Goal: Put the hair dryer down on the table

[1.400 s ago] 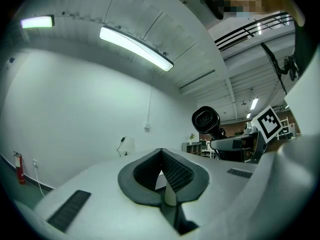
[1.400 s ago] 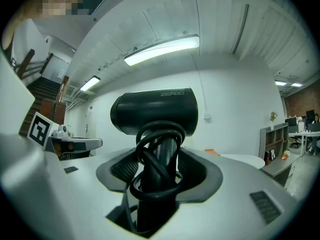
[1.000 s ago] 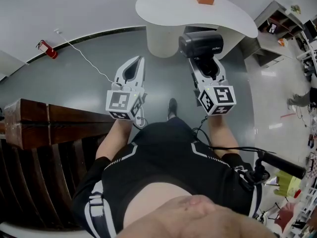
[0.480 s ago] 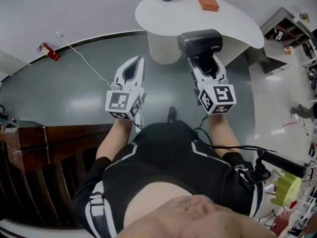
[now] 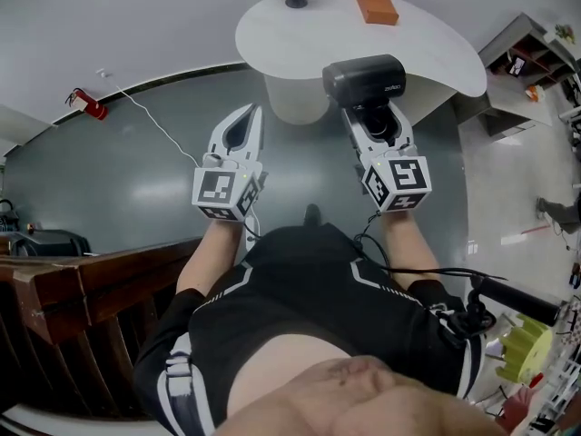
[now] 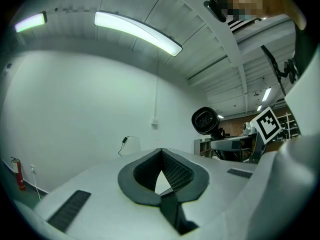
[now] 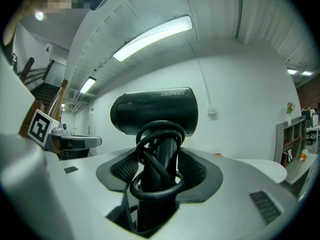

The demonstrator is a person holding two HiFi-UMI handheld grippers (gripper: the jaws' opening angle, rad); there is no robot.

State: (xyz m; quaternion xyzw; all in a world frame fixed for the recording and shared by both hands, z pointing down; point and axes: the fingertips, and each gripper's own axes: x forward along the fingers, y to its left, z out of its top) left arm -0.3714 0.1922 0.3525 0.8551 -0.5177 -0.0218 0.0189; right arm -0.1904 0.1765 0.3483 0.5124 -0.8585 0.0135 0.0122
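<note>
The hair dryer point(image 5: 367, 80) is off the table, held in the air with its black barrel lying crosswise above the right gripper point(image 5: 374, 116). That gripper's jaws are clamped on the dryer's upright handle. The right gripper view shows the black cord point(image 7: 157, 149) wound in loops round the handle, between the ribbed pads. In the head view the barrel shows against the near edge of the white rounded table point(image 5: 300, 44); whether it is already over the top cannot be told.

On the table's far side lie an orange block point(image 5: 375, 1) and a small black round base point(image 5: 296, 0) with a thin cable rising from it, well apart from each other. The rest of the top is bare.

The left gripper point(image 5: 254, 112) is level beside the right one, over the grey floor point(image 5: 136, 180). Its jaws are together at the tips with nothing between them.

At the right edge stands an open shelf unit point(image 5: 531, 48); its compartments hold small things too small to tell. A red fire extinguisher point(image 5: 86, 103) lies by the wall at left, and a dark wooden bench point(image 5: 82, 284) is near the person's left side.
</note>
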